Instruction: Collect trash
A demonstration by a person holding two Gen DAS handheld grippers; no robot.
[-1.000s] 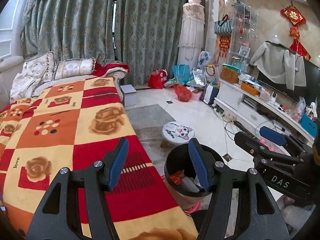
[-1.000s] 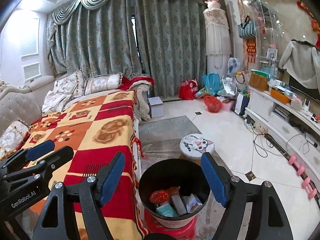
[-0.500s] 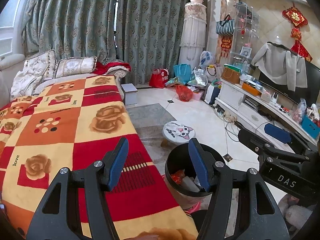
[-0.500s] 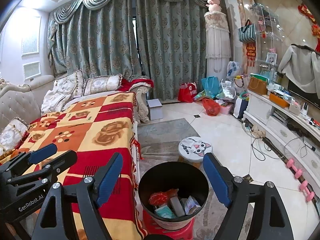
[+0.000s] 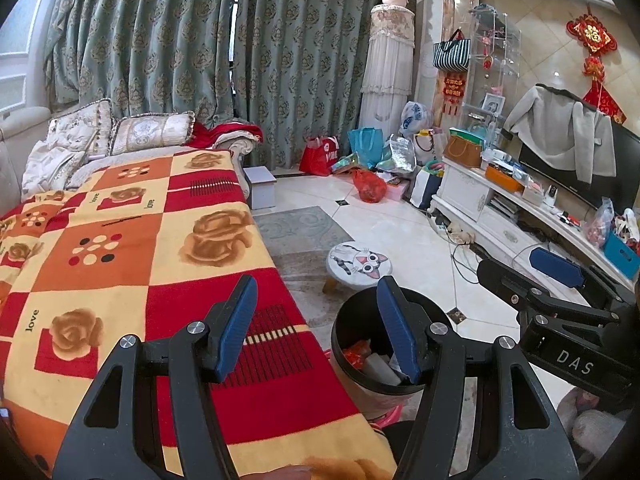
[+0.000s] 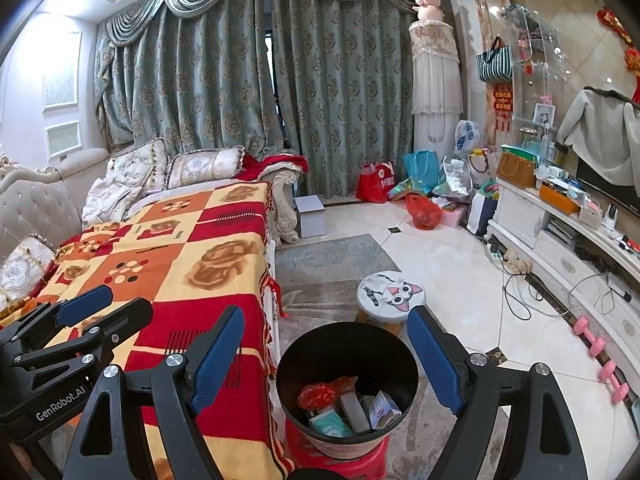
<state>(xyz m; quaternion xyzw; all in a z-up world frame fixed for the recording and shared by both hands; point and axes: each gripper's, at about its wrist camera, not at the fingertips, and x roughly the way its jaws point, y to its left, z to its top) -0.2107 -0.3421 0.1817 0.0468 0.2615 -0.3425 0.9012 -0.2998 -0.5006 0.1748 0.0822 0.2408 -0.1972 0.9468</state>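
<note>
Progress, judged from the present views: collection looks well advanced. Black trash bin [image 6: 347, 364] already holds several discarded items, and no loose litter shows on the blanket [image 5: 132, 264] covering the sofa or on the nearby rug [image 6: 332, 256]. Whether more trash lies outside both views cannot be told.

Item 1, black trash bin. Round, open-topped, standing on a red plastic stool [image 6: 340, 462] just beside the blanket's hanging edge, with a cat-face stool [image 6: 390, 294] just behind it. Contents, seen from the right wrist view: crumpled red wrapper [image 6: 318, 396], grey oblong packet [image 6: 354, 412], teal-and-white pack [image 6: 330, 424], small white carton [image 6: 384, 410]. Fill level low; plenty of room left.

Item 2, right gripper [image 6: 326, 362]. Jaws spread wide on either side of the bin's mouth and widening a little more; nothing lies between the pads, which suggests a piece has just been dropped.

Item 3, left gripper [image 5: 316, 326]. Jaws parted to a middling gap, empty, poised over the blanket edge with its right finger in front of the bin rim.

Item 4, other containers, apparently not part of the task: red plastic bag [image 6: 423, 211] on the floor near the curtains, contents hidden; shopping bags clustered behind it.

Remaining: a check of the room for stray litter, if any.
</note>
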